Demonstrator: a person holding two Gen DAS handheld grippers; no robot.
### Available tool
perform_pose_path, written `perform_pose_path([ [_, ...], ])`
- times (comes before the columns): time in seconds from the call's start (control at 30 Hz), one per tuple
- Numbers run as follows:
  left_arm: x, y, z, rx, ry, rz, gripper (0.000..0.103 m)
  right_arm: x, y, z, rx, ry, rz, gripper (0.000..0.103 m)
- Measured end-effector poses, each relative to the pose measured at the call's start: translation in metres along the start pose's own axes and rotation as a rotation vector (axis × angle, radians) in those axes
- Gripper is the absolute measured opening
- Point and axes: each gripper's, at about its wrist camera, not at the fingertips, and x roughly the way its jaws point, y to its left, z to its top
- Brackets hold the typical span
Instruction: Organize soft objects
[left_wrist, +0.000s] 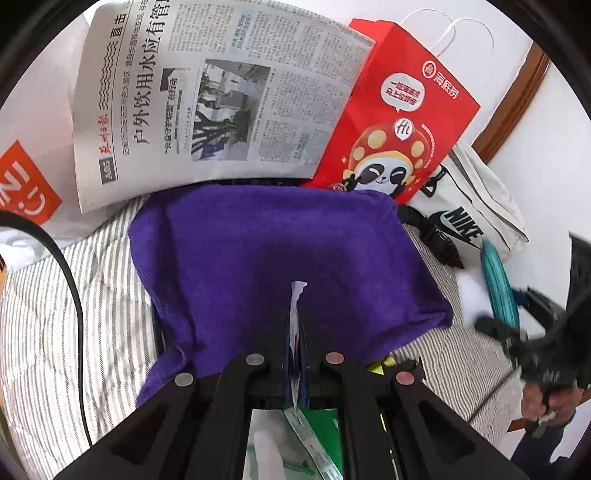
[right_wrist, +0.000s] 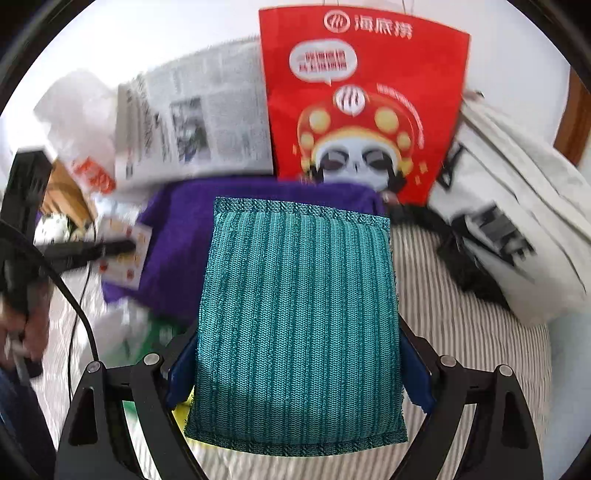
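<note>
- Teal knitted pad (right_wrist: 299, 317) sits clamped between the wide-set jaws of the right gripper (right_wrist: 299, 373), held above the striped bedding (right_wrist: 461, 332).
- Left gripper (left_wrist: 295, 332) is closed, pinching a thin flat packet (left_wrist: 297, 314) edge-on over the purple towel (left_wrist: 280, 258).
- Purple towel lies spread on the bedding, just in front of the newspaper (left_wrist: 207, 96) and red paper bag (left_wrist: 399, 118).
- White Nike bag (left_wrist: 469, 206) lies beside the red bag.
</note>
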Motion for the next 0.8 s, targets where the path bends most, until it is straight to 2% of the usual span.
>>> perform_pose_path([
  [0.17, -0.002, -0.004, -0.016, -0.007, 0.008, -0.005, 0.005, 0.01, -0.01, -0.06, 0.008, 0.111, -0.034, 0.089],
  [0.27, -0.003, -0.006, -0.023, -0.011, 0.013, -0.011, 0.005, 0.024, -0.016, -0.08, 0.021, 0.146, -0.042, 0.089],
  [0.47, -0.003, -0.009, -0.027, -0.01, 0.018, -0.004, 0.005, 0.04, -0.019, -0.092, 0.035, 0.153, -0.022, 0.089],
  [0.8, -0.004, -0.005, -0.03, -0.022, 0.022, -0.004, 0.005, 0.047, -0.014, -0.091, 0.01, 0.164, -0.049, 0.091],
])
